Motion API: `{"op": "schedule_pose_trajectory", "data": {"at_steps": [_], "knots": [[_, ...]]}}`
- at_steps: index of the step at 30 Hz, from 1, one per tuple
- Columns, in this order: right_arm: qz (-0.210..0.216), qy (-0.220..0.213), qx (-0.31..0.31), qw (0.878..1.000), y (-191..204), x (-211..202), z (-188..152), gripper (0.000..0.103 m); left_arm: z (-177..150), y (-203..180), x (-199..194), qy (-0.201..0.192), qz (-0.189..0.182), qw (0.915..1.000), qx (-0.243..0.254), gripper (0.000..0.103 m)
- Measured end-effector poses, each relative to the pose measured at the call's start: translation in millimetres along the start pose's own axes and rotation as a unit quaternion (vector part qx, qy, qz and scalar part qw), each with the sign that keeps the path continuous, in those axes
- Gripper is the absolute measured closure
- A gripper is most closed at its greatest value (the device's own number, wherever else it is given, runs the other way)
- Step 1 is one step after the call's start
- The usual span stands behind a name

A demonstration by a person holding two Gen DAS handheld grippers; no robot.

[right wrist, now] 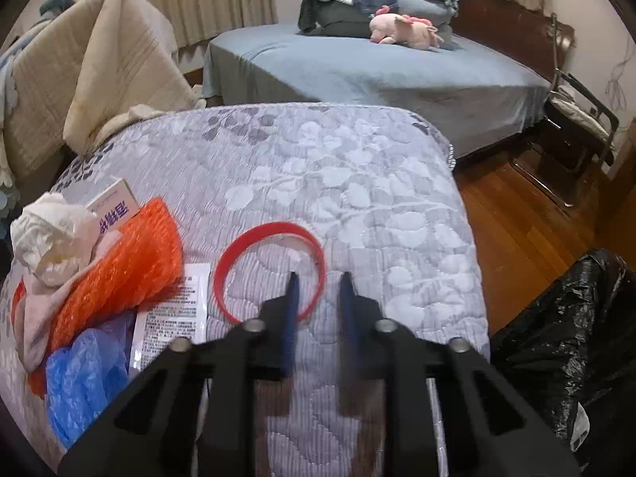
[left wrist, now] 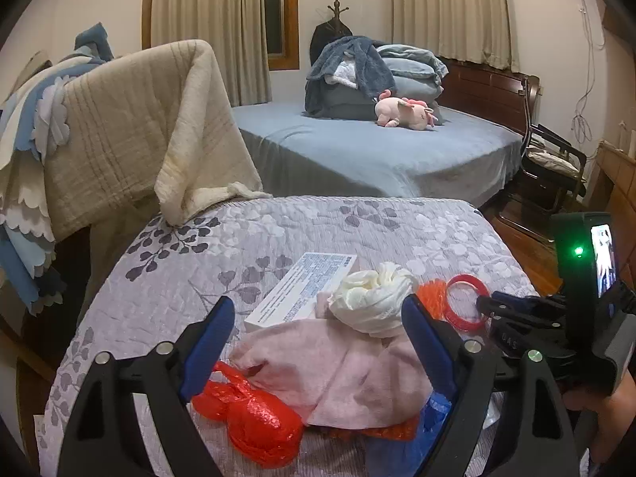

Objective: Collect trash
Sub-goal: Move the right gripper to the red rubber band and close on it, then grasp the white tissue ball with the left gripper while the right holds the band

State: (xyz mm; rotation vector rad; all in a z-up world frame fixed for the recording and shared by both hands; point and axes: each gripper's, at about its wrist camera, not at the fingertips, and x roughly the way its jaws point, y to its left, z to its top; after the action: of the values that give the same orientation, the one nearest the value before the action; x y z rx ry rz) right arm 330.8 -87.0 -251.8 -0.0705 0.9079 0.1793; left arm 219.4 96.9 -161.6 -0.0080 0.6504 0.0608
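Right wrist: gripper [right wrist: 318, 278] astride red ring [right wrist: 238, 246]

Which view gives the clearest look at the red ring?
The right wrist view: the red ring lies whole on the quilt, just ahead of the jaws. In the left wrist view it sits small at the right, partly hidden by the other gripper.

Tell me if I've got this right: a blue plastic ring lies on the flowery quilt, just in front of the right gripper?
Not quite: the ring is red, not blue. The right wrist view shows it lying on the flowery quilt just ahead of the right gripper.
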Motion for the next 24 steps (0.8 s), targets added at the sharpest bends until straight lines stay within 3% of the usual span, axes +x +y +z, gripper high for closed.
{"op": "schedule_pose_trajectory", "data": {"at_steps": [2, 6, 14, 20, 24], "knots": [[0.001, 0.0, 0.001, 1.0, 1, 0, 1, 0.1, 0, -1, -1, 0.0, -0.001, 1.0, 0.001, 0.019], [0.006, -0.01, 0.009, 1.0, -3, -7, 2, 0.101, 2, -4, -3, -0.004, -0.007, 1.0, 0.002, 0.023], [-0.009, -0.031, 0.019, 0.999, -22, -34, 4, 0.101, 3, -23, 5, 0.007, -0.03, 0.9993, 0.021, 0.044], [-0.011, -0.038, 0.023, 0.999, -32, -45, 2, 0.101, -1, -32, 21, 0.029, -0.023, 0.9988, 0.031, 0.053], [-0.004, -0.046, 0.024, 0.999, -33, -53, 2, 0.101, -2, -31, 23, 0.03, -0.023, 0.9988, 0.032, 0.067]]}}
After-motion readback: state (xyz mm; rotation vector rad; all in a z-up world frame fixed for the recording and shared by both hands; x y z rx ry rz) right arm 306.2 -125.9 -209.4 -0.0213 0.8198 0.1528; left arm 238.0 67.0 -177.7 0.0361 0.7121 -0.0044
